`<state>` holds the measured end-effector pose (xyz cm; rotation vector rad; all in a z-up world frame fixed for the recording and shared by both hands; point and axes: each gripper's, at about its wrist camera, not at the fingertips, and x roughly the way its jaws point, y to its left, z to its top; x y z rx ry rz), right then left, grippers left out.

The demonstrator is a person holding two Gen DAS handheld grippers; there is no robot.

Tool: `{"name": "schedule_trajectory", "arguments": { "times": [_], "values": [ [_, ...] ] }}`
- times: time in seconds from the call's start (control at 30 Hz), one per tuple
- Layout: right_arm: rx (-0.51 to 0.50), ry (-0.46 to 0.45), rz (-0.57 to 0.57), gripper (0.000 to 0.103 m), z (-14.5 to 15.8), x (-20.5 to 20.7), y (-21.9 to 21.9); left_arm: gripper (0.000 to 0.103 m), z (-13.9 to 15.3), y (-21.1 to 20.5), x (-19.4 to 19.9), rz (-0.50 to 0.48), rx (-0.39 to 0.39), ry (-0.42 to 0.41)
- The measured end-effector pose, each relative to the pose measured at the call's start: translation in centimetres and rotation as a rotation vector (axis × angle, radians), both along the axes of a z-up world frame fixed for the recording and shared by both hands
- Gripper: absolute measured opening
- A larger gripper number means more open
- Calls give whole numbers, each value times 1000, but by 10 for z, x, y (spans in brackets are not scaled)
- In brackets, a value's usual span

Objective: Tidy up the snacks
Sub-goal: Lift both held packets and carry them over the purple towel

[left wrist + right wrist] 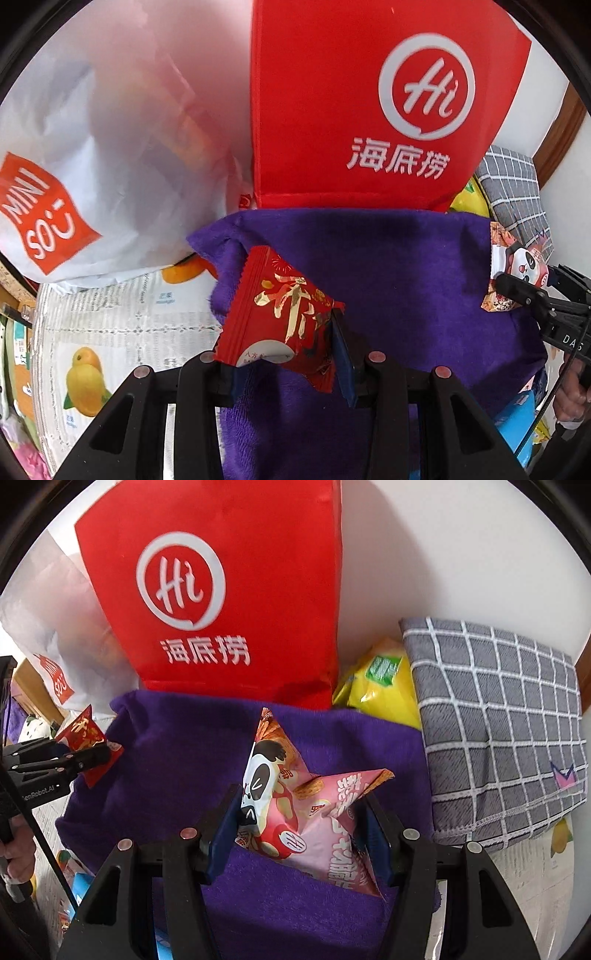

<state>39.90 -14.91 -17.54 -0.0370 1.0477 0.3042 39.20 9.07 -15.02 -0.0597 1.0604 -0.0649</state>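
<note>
Snacks fill both of my grippers, held above a purple plush cloth (388, 258). My left gripper (284, 354) is clamped on a small red packet (280, 314) with gold lettering, its blue pads pressing both sides. My right gripper (303, 827) is clamped on a pink panda-print snack bag (295, 805), puffed and crumpled between the pads. Behind the cloth stands a red bag (229, 598) with a white round logo, upright. A white plastic bag (103, 155) with an orange label slumps to its left. To the right lie a yellow packet (380, 686) and a grey checked cushion (498, 731), touching each other.
</note>
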Motion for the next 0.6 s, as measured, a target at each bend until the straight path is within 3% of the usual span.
{"name": "schedule_trajectory", "arguments": {
  "times": [0.6],
  "values": [
    [-15,84,24,61,-27,8,7,37,-26,-7,10,-9,10,66]
  ]
}}
